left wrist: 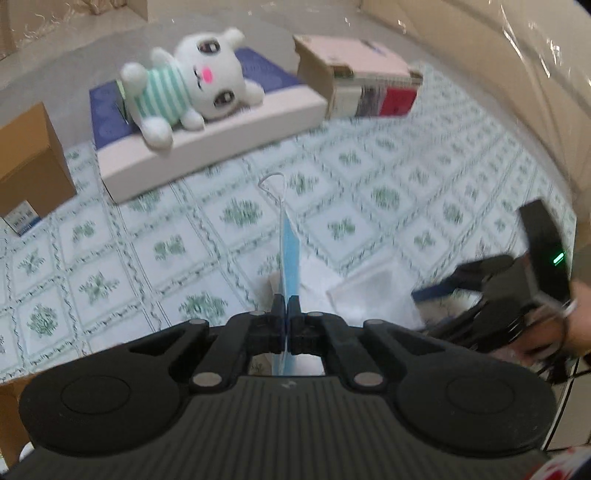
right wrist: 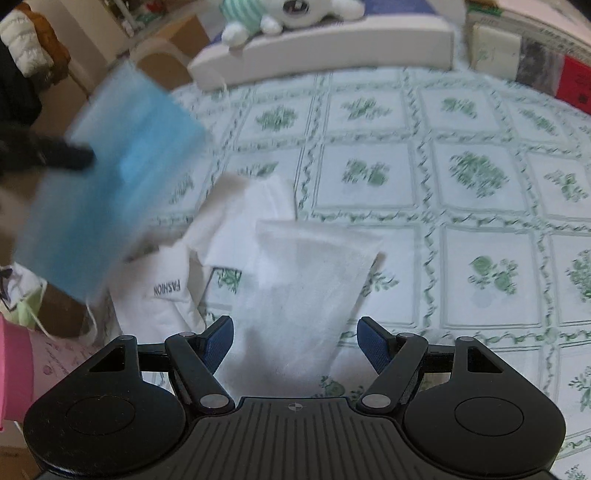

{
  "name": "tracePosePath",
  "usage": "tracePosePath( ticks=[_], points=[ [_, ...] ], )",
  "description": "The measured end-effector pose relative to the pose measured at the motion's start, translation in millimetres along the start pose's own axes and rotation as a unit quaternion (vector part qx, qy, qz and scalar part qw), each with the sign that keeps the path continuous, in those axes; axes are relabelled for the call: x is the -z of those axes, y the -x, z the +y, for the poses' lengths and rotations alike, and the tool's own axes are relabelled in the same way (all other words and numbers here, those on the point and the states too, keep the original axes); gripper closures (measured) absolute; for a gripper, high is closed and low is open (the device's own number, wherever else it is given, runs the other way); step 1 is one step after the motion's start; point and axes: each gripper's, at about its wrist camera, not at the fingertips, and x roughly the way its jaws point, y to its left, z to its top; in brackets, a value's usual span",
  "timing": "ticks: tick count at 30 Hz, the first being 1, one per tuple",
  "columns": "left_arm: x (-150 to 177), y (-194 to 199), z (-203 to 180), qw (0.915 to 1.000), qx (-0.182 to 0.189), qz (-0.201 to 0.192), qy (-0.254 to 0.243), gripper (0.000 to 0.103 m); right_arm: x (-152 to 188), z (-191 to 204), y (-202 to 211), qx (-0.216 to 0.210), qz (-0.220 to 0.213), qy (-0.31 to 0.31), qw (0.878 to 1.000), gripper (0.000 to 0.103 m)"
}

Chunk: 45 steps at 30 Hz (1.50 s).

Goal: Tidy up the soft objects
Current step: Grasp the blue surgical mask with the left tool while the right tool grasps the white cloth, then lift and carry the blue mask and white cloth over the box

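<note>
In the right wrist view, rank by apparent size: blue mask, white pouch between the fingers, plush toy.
1. Blue mask, largest, though it is nearest the camera and blurred.
2. White pouch.
3. Plush toy, smallest; far away and cut off by the frame edge.

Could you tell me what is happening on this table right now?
A person is sorting soft items with two tools. The left hand-held gripper is shut on a blue face mask, lifted off the tablecloth. The right hand-held gripper is open just above a white pouch, not gripping it. A plush bunny lies on a flat box behind.
</note>
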Motion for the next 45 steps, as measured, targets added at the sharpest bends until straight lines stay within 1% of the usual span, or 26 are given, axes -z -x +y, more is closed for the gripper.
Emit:
tracePosePath(
  ticks=[3, 4, 5, 6, 7, 8, 9, 11, 14, 21, 25, 31, 37, 42, 45],
  points=[
    [-3, 9, 2, 0.9999, -0.002, -0.016, 0.005, 0.103, 0, 4, -11, 0.005, 0.016, 0.012, 1.000, 0.029],
    [-4, 11, 3, 0.9998, -0.002, -0.020, 0.007, 0.103, 0, 6, -12, 0.010, 0.016, 0.020, 1.000, 0.032],
    [-4, 13, 4, 0.9997, -0.004, -0.024, 0.008, 0.103, 0, 8, -12, 0.017, 0.013, 0.028, 0.999, 0.045],
    [-4, 14, 5, 0.9996, -0.006, -0.027, 0.009, 0.103, 0, 10, -10, 0.023, 0.008, 0.035, 0.999, 0.068],
    [-4, 16, 5, 0.9995, -0.006, -0.029, 0.011, 0.103, -1, 11, -8, 0.022, 0.004, 0.036, 0.999, 0.080],
    [-3, 18, 5, 0.9994, -0.006, -0.032, 0.013, 0.103, -1, 11, -4, 0.019, 0.000, 0.033, 0.999, 0.095],
    [-2, 20, 4, 0.9992, -0.006, -0.036, 0.016, 0.103, -1, 12, 1, 0.018, -0.008, 0.032, 0.999, 0.100],
    [-2, 24, 1, 0.9989, -0.003, -0.042, 0.020, 0.103, -2, 15, 13, 0.019, -0.027, 0.035, 0.999, 0.102],
    [-3, 35, -10, 0.9982, 0.006, -0.054, 0.023, 0.103, 0, 20, 39, 0.017, -0.058, 0.035, 0.998, 0.102],
    [-6, 76, -49, 0.9959, 0.010, -0.088, 0.018, 0.103, 4, 37, 111, 0.008, -0.136, 0.019, 0.991, 0.102],
    [0, 104, -73, 0.9943, 0.008, -0.105, 0.017, 0.103, 14, 48, 154, 0.005, -0.174, 0.015, 0.985, 0.102],
    [16, 144, -107, 0.9918, 0.009, -0.127, 0.012, 0.103, 38, 69, 212, -0.003, -0.217, 0.014, 0.976, 0.102],
    [45, 176, -132, 0.9890, 0.014, -0.147, 0.014, 0.103, 71, 88, 250, -0.021, -0.242, 0.011, 0.970, 0.103],
    [76, 198, -144, 0.9872, 0.019, -0.157, 0.022, 0.103, 102, 103, 266, -0.041, -0.250, 0.008, 0.967, 0.102],
    [97, 214, -146, 0.9859, 0.016, -0.165, 0.026, 0.103, 117, 114, 269, -0.057, -0.253, 0.004, 0.966, 0.102]
  ],
)
